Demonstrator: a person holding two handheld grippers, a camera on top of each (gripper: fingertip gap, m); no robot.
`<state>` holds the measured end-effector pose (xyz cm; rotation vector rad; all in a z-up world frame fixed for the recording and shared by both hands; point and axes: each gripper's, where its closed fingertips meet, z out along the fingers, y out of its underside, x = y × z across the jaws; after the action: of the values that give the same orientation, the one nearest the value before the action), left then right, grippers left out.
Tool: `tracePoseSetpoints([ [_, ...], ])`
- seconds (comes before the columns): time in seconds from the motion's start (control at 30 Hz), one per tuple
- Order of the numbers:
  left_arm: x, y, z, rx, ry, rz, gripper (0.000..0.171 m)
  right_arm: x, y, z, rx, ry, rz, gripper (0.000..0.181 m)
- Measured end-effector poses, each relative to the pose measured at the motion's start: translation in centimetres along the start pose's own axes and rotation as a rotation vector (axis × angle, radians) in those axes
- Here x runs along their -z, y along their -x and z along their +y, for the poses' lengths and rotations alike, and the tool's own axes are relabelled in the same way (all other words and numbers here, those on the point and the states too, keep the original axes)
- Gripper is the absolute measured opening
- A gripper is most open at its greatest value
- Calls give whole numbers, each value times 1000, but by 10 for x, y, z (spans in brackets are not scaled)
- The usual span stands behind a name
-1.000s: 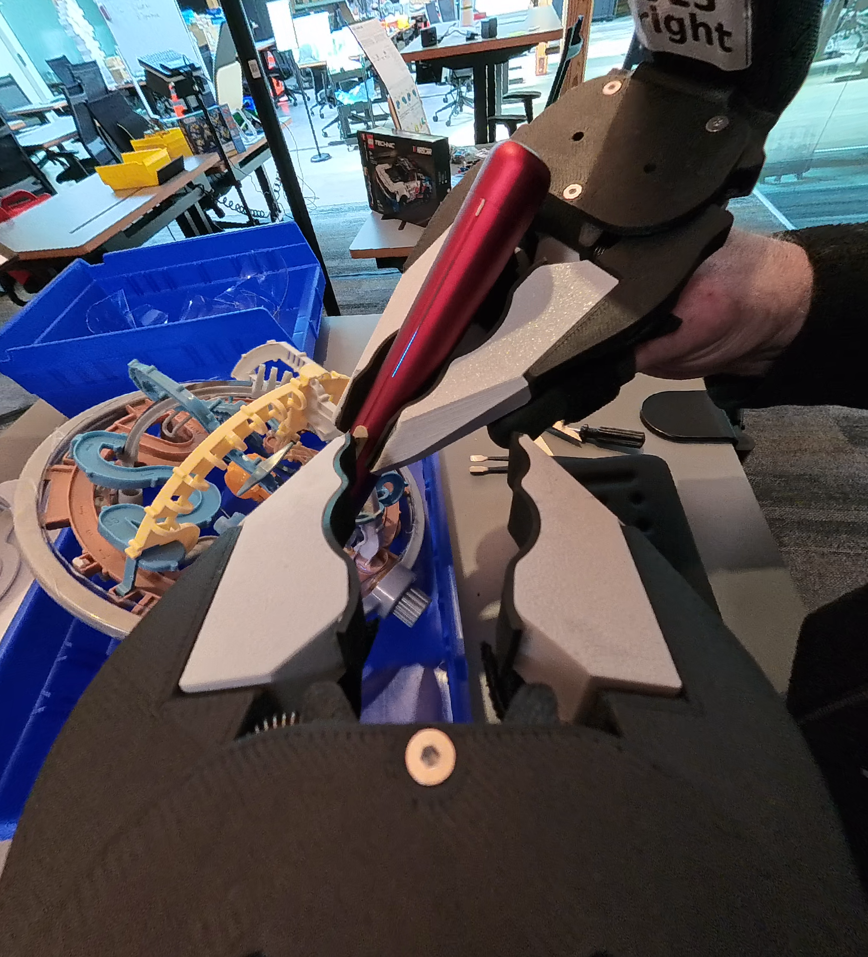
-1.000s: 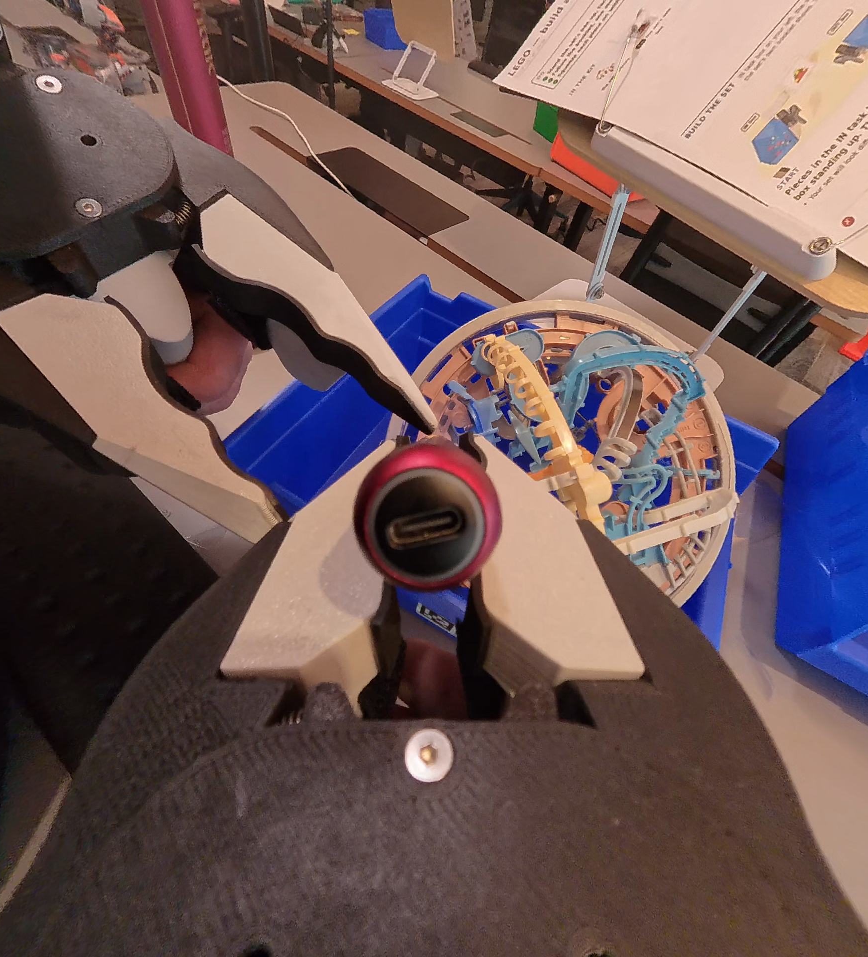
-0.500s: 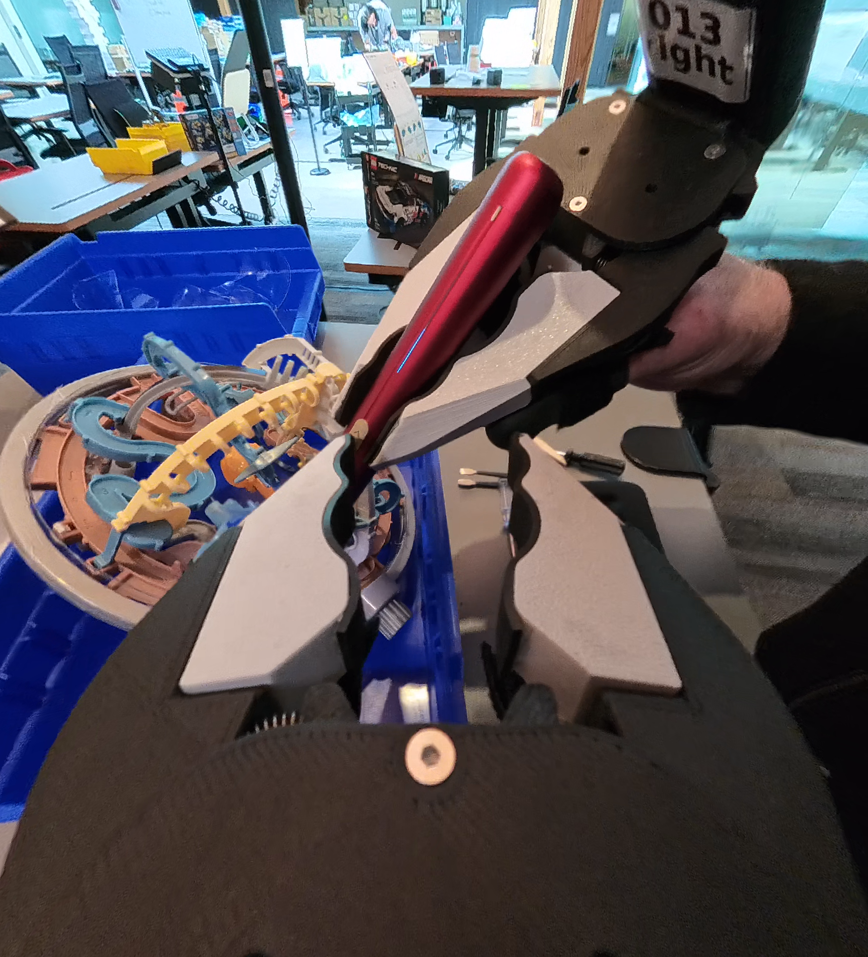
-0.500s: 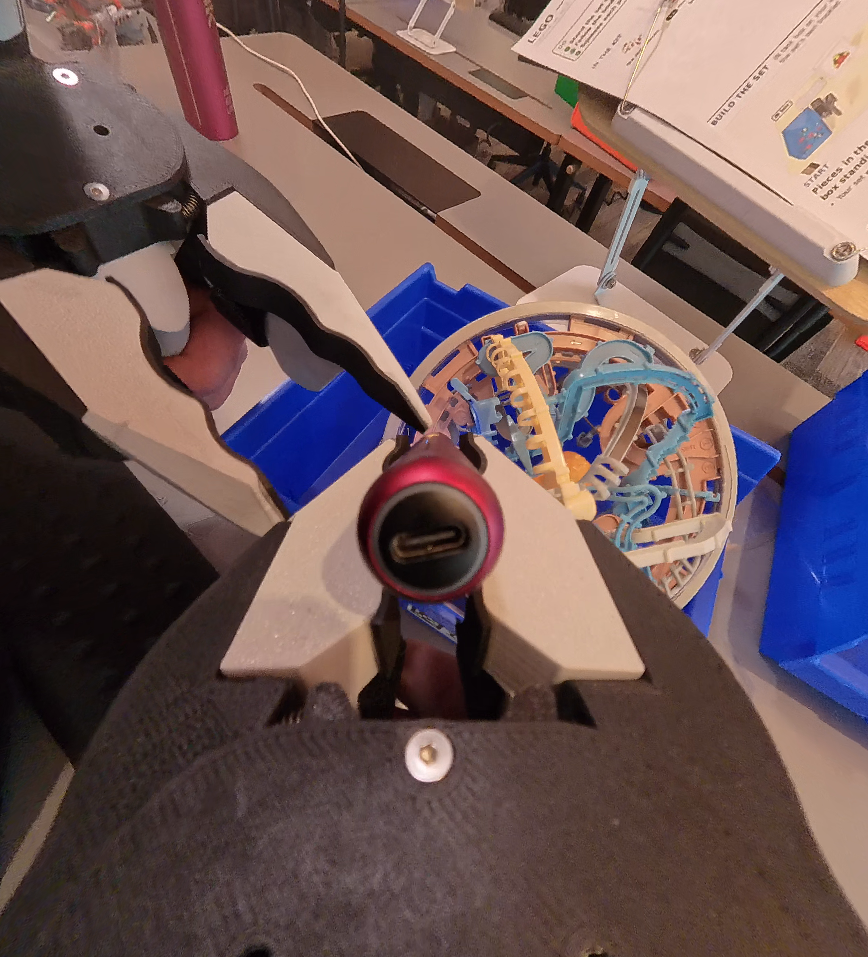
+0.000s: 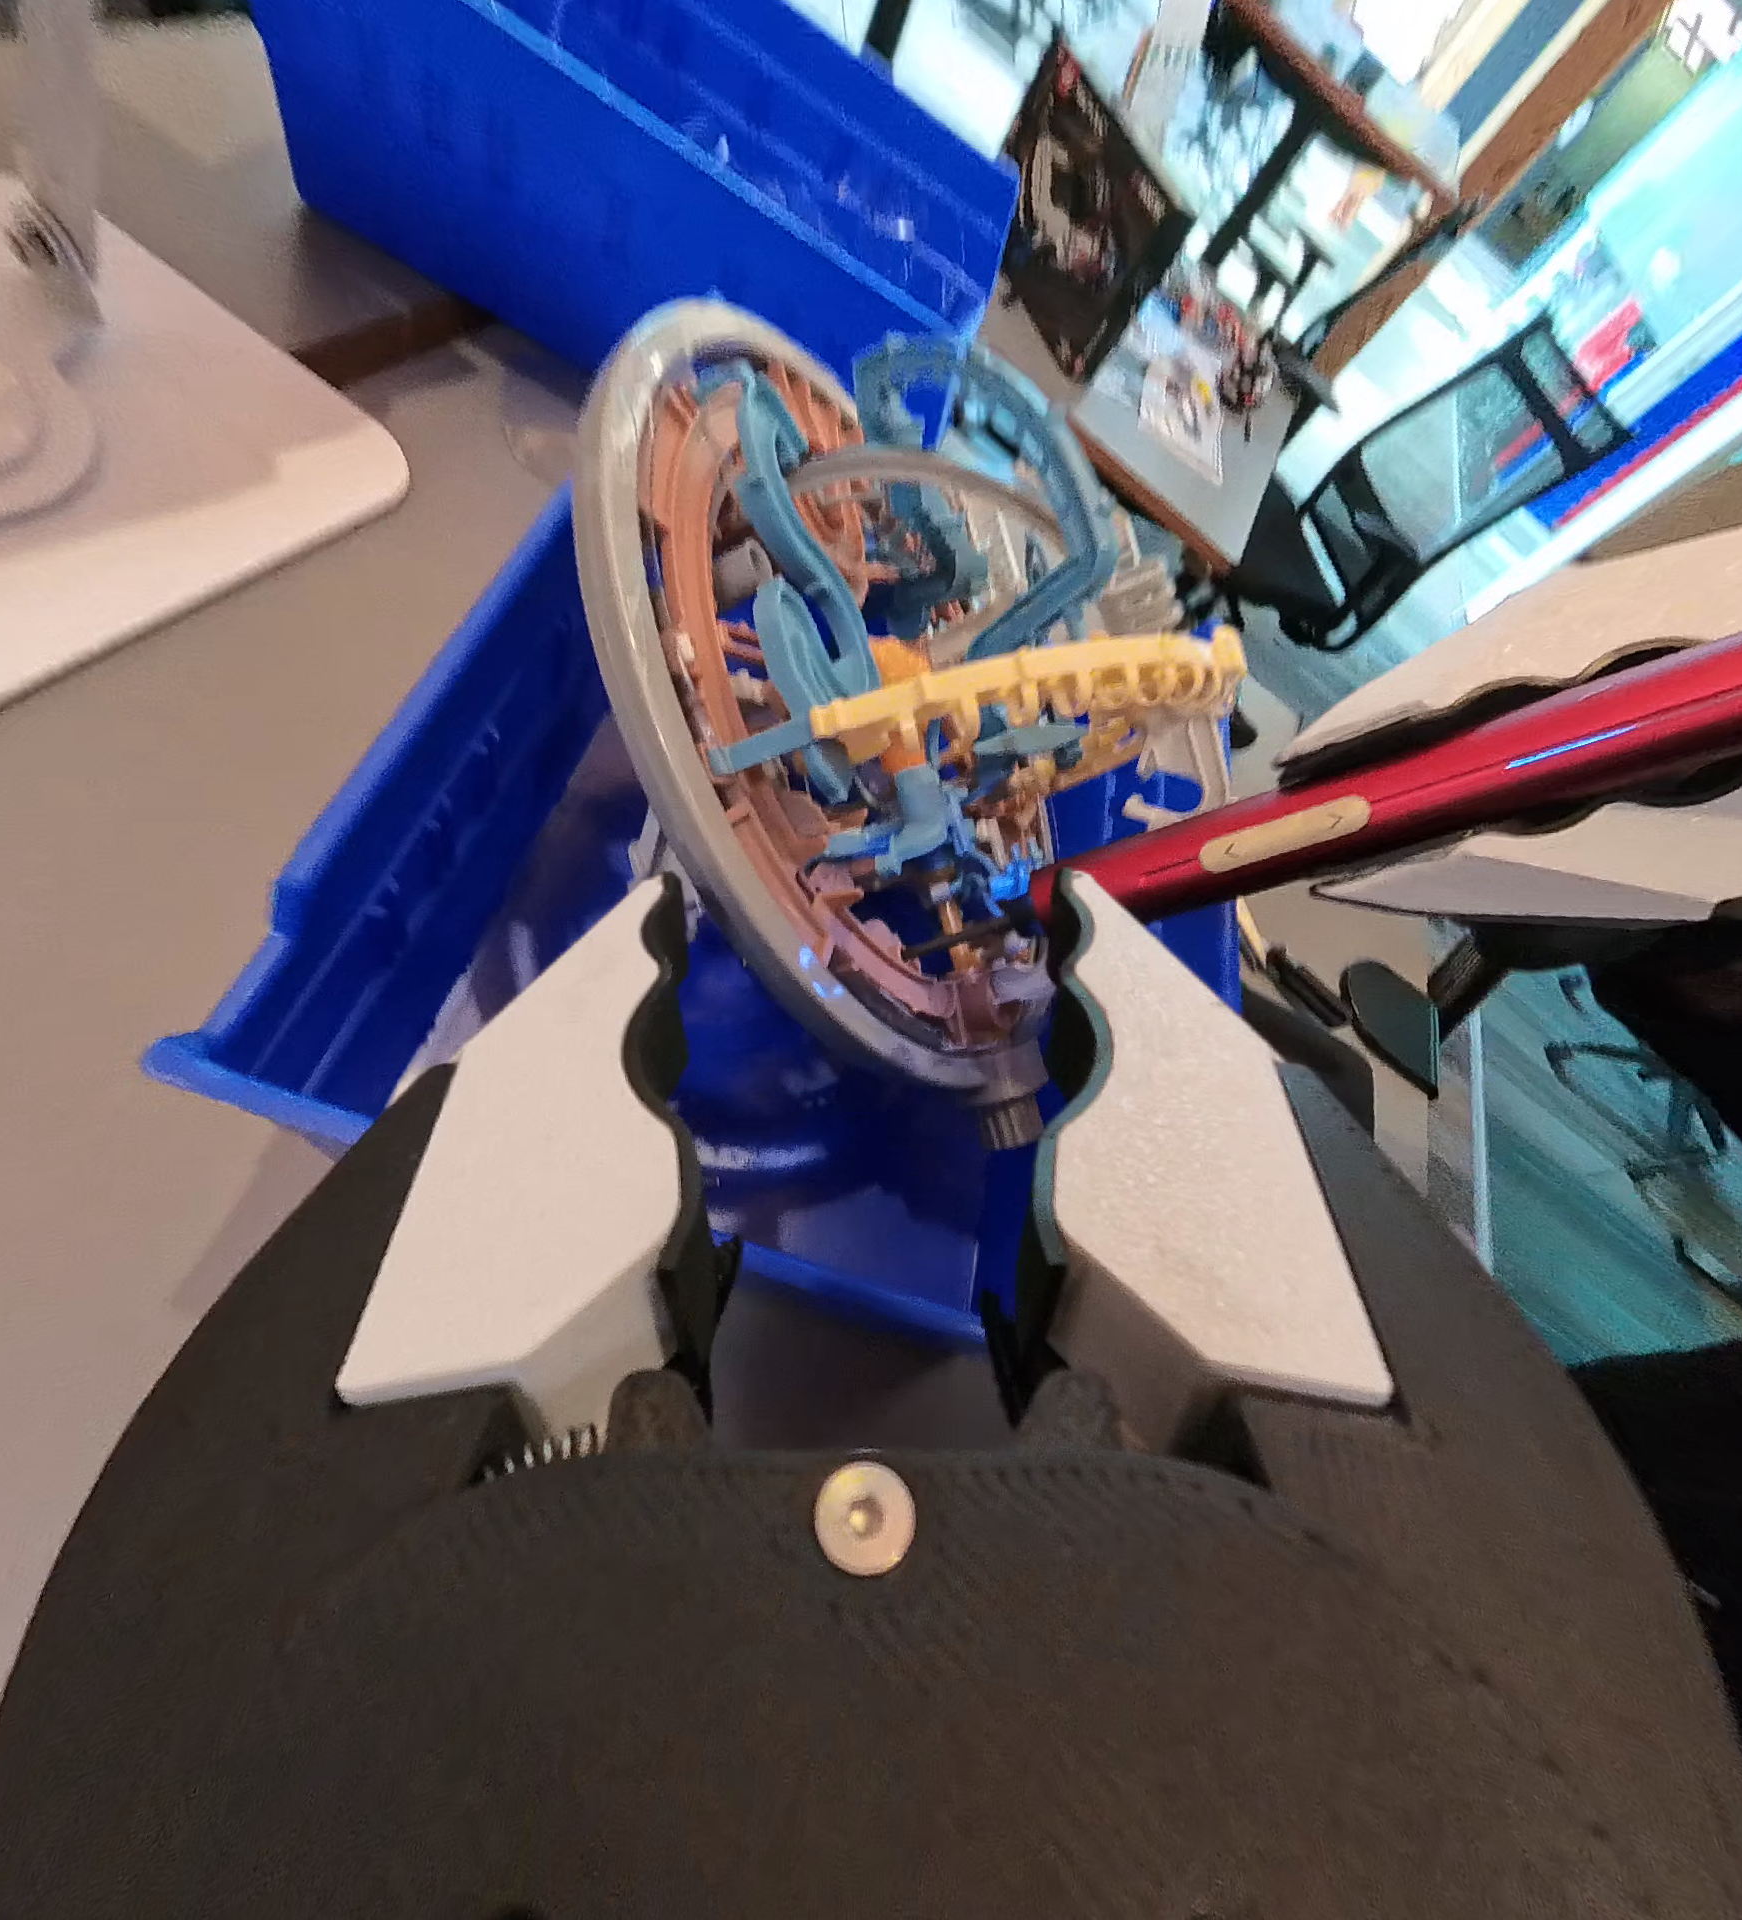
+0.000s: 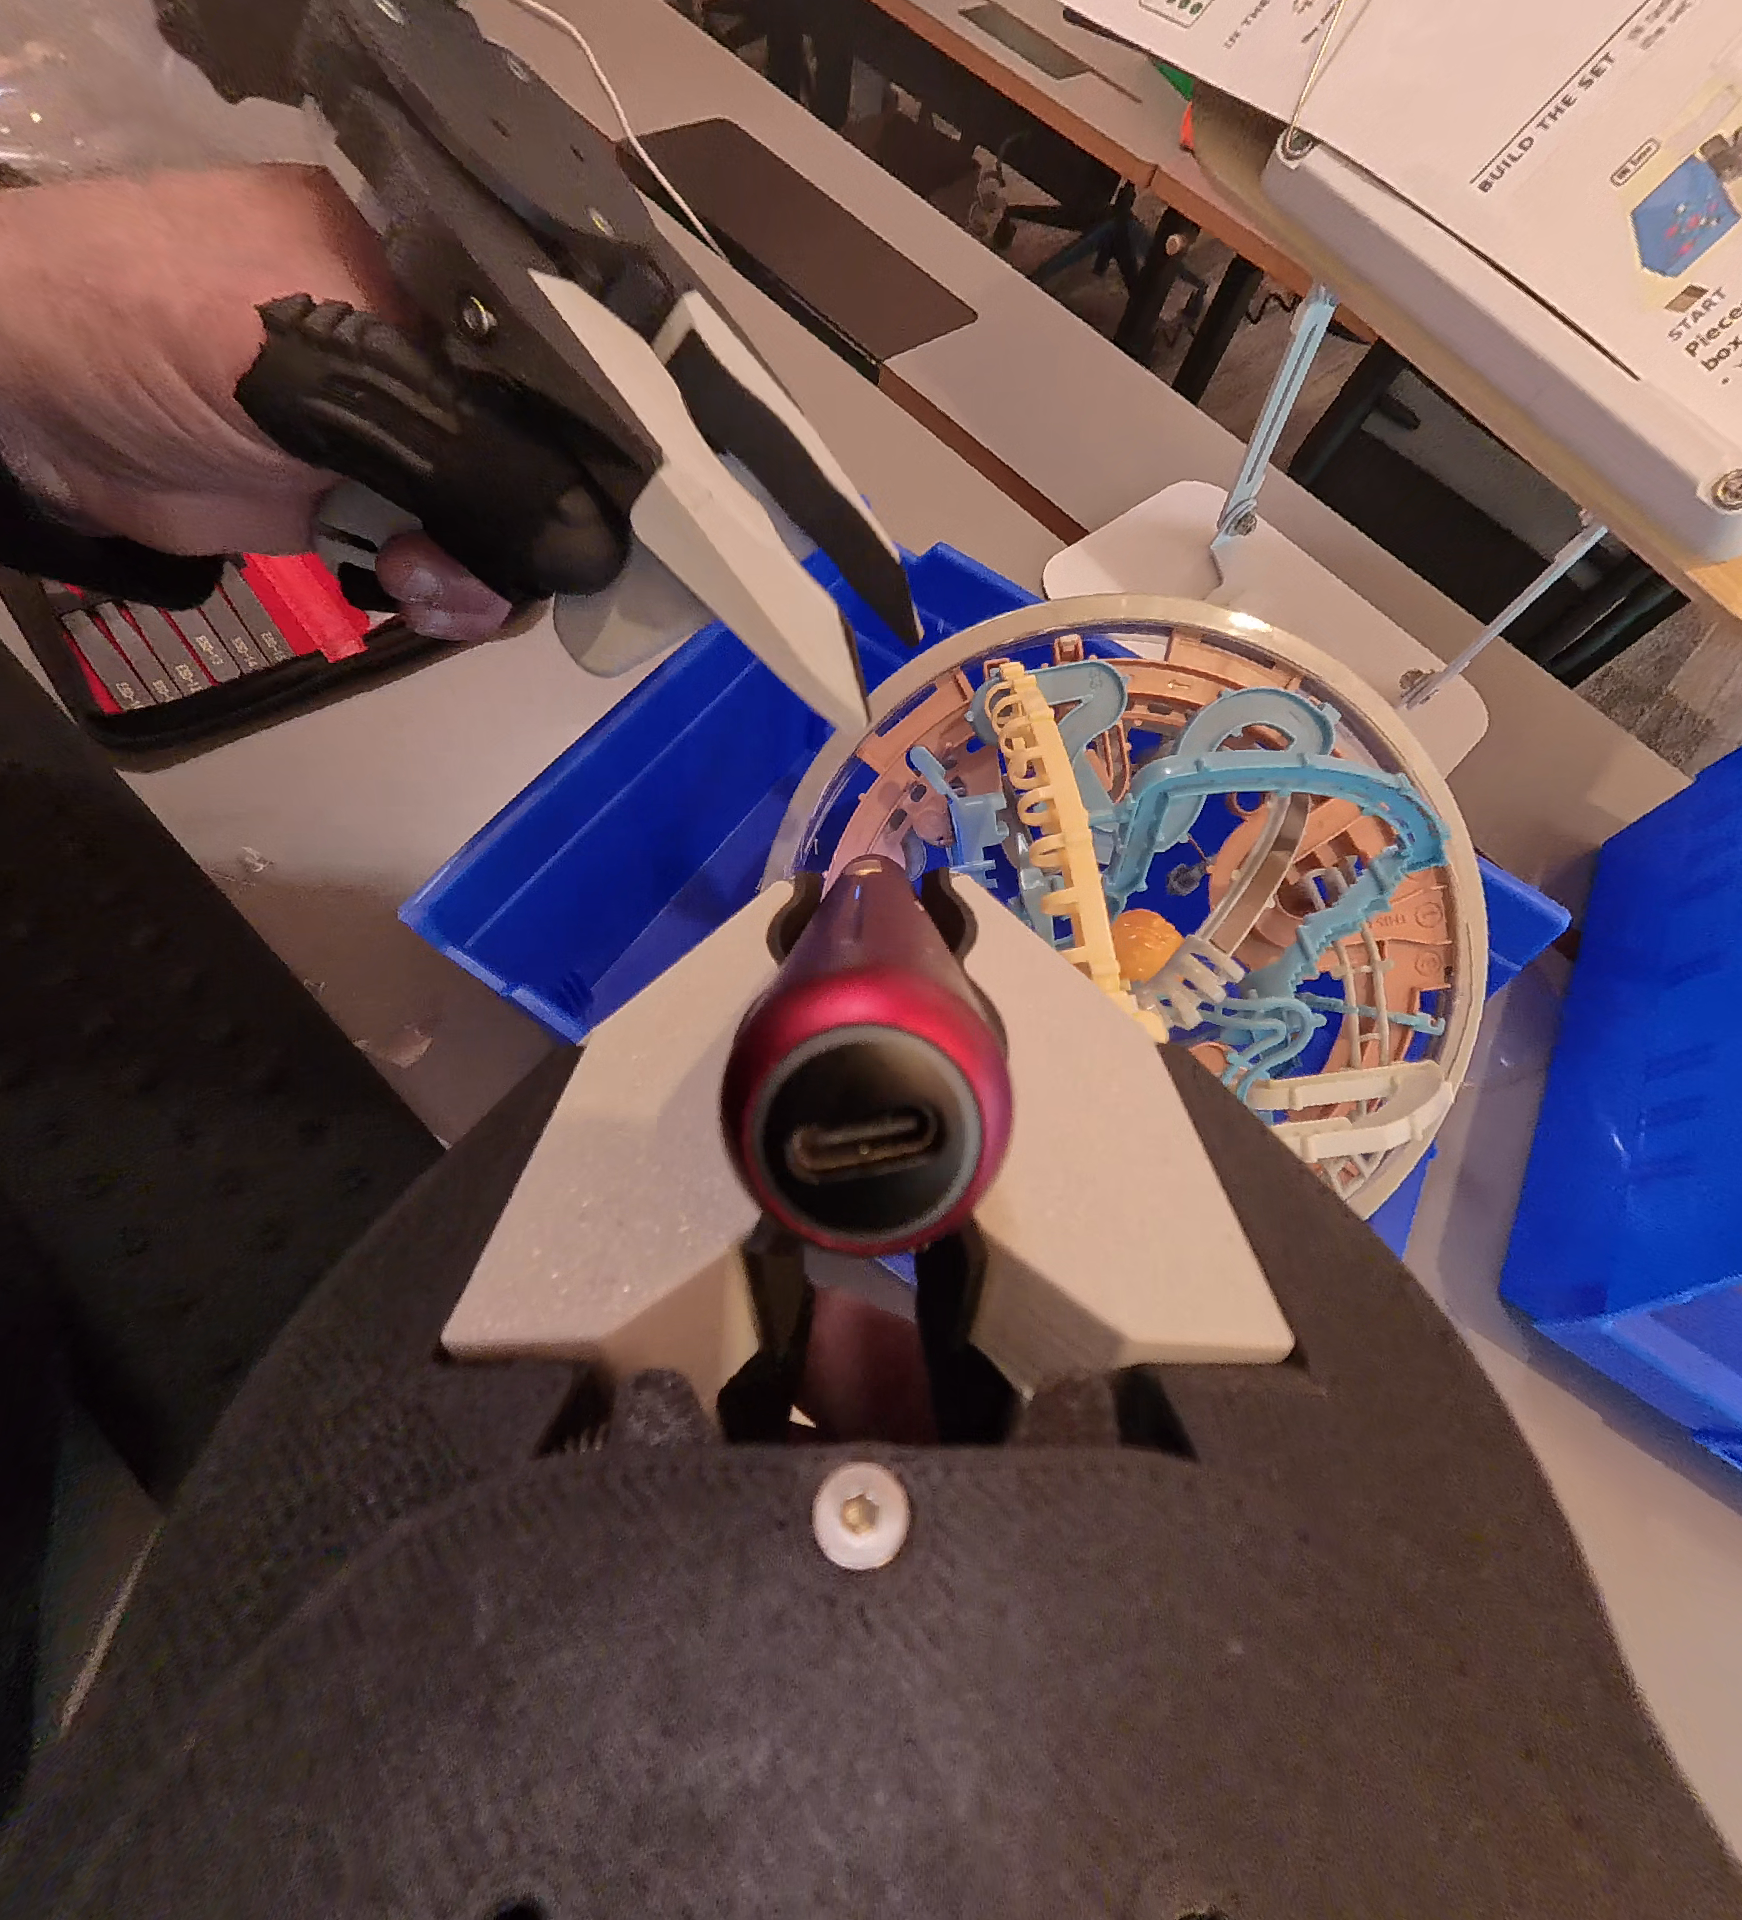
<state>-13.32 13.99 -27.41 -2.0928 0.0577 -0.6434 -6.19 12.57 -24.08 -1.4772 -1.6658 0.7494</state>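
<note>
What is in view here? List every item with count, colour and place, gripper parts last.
Round grey-rimmed plastic maze disc: one; blue, brown and cream tracks; tilted on the nearest bin.
Open blue plastic bins: three; one under the disc, one right, one behind.
Red metal pen-shaped tool: one; tip at the disc's edge.
White stand base: one; table, left.
Black case of bits: one; red insert; table, far left.
Instruction sheet on white clipboard: one; upper right.
Left gripper: fingers open, before the disc.
Right gripper: fingers shut on the tool.
Hand: one; grips the left gripper's handle.
</note>
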Motion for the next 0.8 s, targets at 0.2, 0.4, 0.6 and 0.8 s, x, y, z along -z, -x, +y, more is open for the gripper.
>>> tracePoseSetpoints([
  [0.2, 16, -79, -17, -318, -157, 156, 58, -1, 0, -1, 11, 14, -3, 20],
  [0.4, 2, -125, 3, -555, -136, 177, 59, -3, 0, -4, 23, 22, -2, 20],
  [0.6, 1, -118, 0, -473, -170, 160, 65, -4, 1, -3, 25, 24, 3, 19],
  [0.8, 0, -121, 6, -484, -159, 169, 63, -4, 1, -4, 27, 26, 7, 20],
])
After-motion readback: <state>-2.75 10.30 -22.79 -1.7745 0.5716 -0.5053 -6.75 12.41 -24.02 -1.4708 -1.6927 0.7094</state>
